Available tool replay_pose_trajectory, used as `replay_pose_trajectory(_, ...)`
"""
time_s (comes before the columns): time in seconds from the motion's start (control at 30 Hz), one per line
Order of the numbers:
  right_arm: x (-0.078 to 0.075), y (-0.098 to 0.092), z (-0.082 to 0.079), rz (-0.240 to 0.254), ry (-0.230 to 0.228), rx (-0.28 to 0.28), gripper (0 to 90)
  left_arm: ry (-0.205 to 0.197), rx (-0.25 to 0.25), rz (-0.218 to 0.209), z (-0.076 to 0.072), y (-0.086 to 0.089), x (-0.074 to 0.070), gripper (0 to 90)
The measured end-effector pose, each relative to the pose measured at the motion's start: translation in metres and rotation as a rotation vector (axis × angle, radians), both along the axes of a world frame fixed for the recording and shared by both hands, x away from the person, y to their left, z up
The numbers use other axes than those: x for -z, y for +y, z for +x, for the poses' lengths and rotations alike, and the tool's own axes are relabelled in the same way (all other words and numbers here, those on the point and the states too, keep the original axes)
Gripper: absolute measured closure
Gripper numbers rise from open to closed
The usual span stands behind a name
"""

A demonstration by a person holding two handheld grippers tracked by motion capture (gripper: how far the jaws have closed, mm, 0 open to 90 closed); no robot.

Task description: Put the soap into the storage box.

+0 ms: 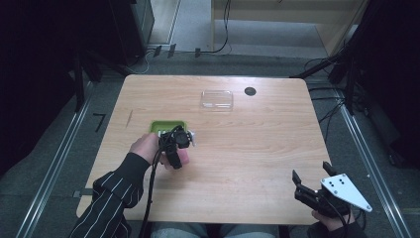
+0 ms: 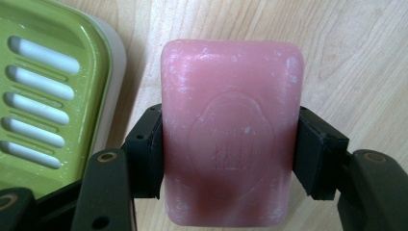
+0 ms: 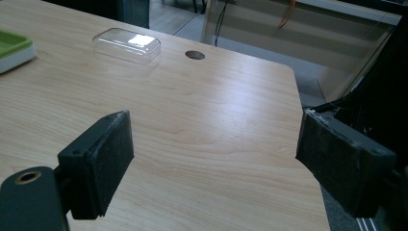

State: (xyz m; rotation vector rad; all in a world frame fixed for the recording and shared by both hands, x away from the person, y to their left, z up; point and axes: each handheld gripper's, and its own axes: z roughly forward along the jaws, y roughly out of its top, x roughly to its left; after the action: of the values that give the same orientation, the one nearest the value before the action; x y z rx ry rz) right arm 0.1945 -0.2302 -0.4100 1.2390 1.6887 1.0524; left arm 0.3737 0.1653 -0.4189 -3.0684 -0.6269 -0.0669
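Wooden table (image 1: pixel 247 148), pale grain, rounded corners, round cable hole (image 1: pixel 250 91) near far edge. Grey carpeted floor around it, metal rails both sides, dark stands and loose cables at the back, light wooden cabinet beyond.

Clear plastic lid (image 1: pixel 217 99) lying flat near far middle, well apart from everything else. Green slotted soap dish (image 2: pixel 48 96) on white base, left of centre, just beside left gripper (image 1: pixel 174 141). Left gripper clamped on pink soap bar (image 2: pixel 231 130), pads pressing both long sides, bar hanging over bare wood just beside dish rim, not yet over it. Striped sleeve on left forearm.

Right gripper (image 3: pixel 214 159) parked at near right corner, jaws wide apart, nothing between them.

Risks, judged: soap slick, grip only on narrow side faces, so could squirt out or twist if squeezed harder or swung fast. Release too early lands bar on dish rim or table. Low approach could knock dish sideways, since nothing steadies it with right gripper so far off.
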Motion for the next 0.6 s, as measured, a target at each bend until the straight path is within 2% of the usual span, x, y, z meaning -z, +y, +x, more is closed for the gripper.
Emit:
replay_pose_trajectory(0.33, 0.0001, -0.0001, 0.0002, -0.001, 0.000, 0.000, 13.7, 0.007, 0.008, 0.017, 0.0053, 0.0002, -0.0047, 38.7)
replay_pose_trajectory(0.6, 0.0001, 0.0000, 0.0005, -0.001, -0.001, 0.001, 13.7, 0.001, 0.025, -0.002, 0.0093, -0.0015, -0.0093, 38.6)
